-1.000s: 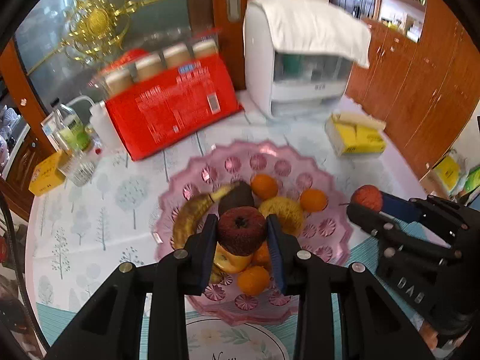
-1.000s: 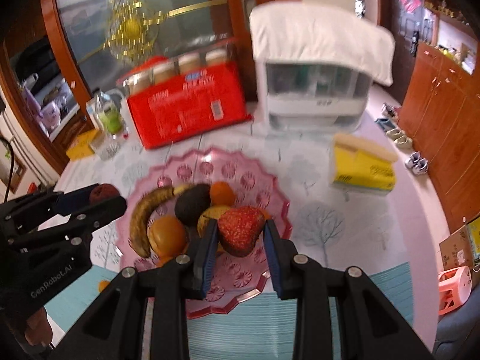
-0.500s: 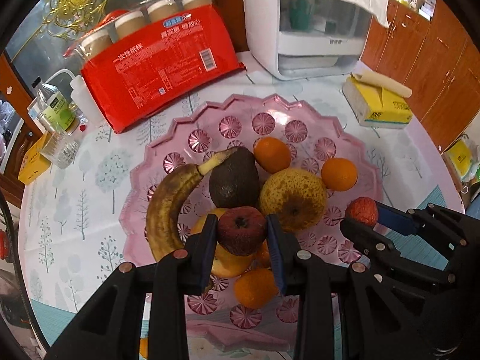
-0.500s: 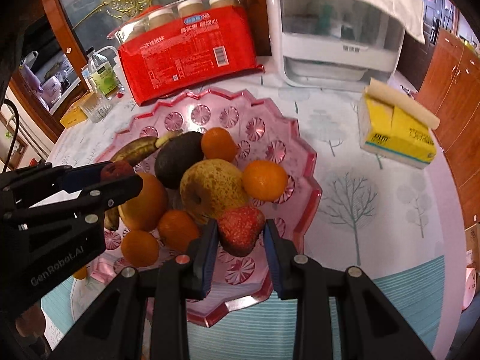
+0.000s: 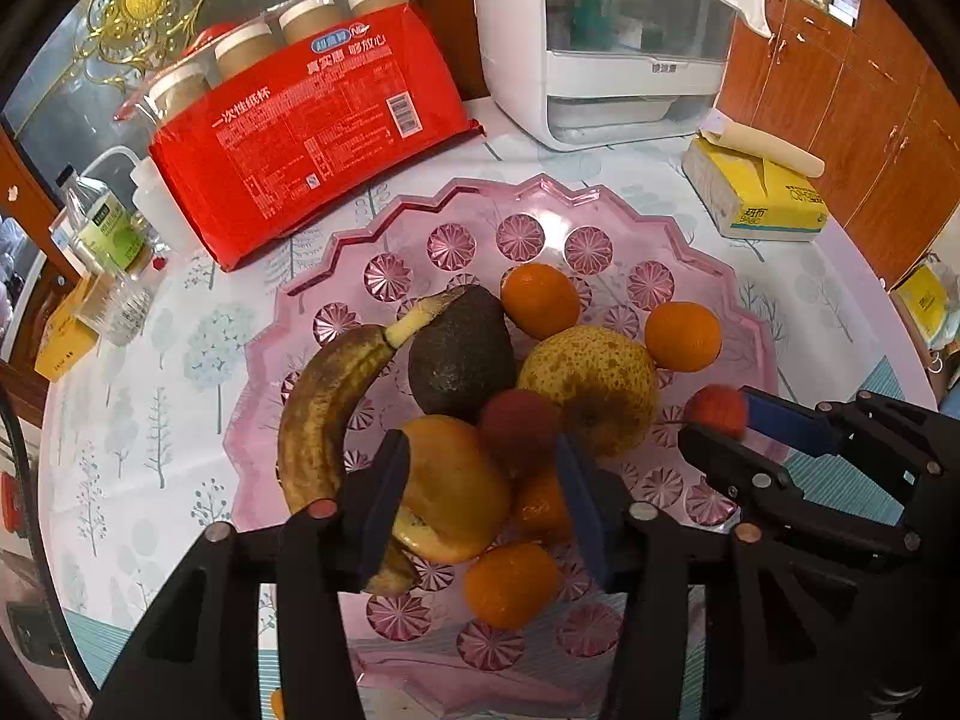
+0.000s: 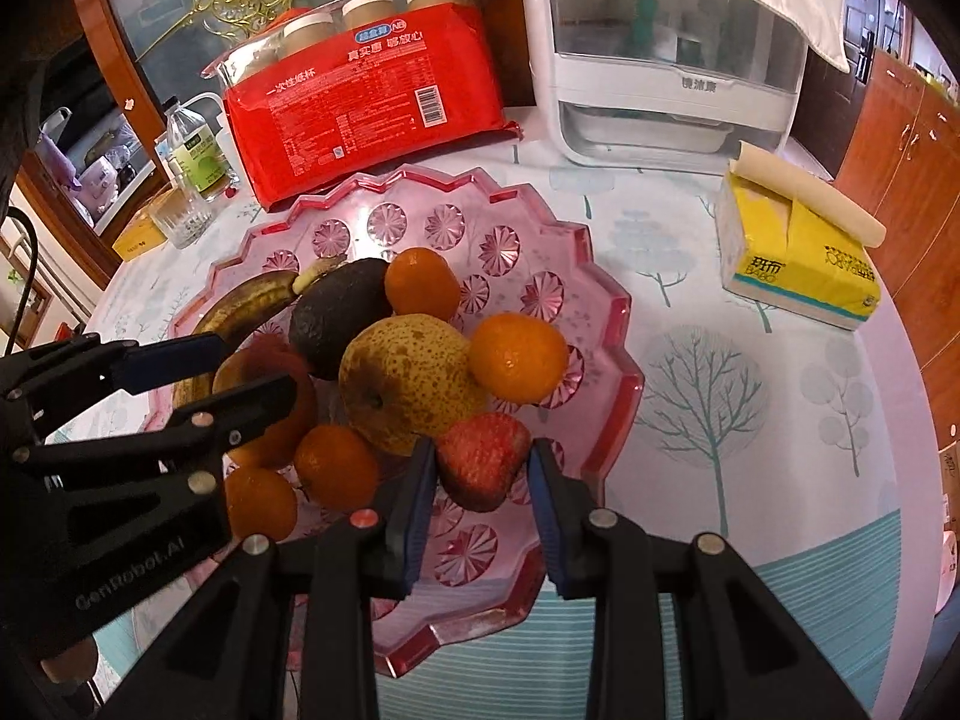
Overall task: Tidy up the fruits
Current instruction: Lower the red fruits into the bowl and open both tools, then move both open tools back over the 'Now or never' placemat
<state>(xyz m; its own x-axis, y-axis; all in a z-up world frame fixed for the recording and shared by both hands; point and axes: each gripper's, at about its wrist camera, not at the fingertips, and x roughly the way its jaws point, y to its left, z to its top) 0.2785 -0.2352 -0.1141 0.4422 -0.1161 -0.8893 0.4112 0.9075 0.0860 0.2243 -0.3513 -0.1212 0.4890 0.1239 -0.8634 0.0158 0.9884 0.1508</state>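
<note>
A pink plastic fruit plate [image 5: 606,204] [image 6: 606,324] holds a browned banana [image 5: 324,408], a dark avocado [image 5: 462,354], a speckled pear [image 5: 591,384] and several oranges. My left gripper [image 5: 480,474] is open over the plate; a dark red lychee-like fruit [image 5: 519,426] lies between its spread fingers, resting on the pile. My right gripper [image 6: 477,480] is shut on a strawberry [image 6: 483,459], low over the plate's near right part. It also shows in the left wrist view [image 5: 717,414].
A red pack of paper cups [image 5: 312,126] lies behind the plate, a white appliance [image 5: 612,42] behind that. A yellow tissue pack [image 6: 798,252] lies at the right. A bottle [image 5: 105,228] and a glass [image 5: 123,306] stand at the left.
Both grippers moved down and closer to the plate. My left gripper opened and let go of the dark red fruit, which now rests on the pile. The right still holds the strawberry.
</note>
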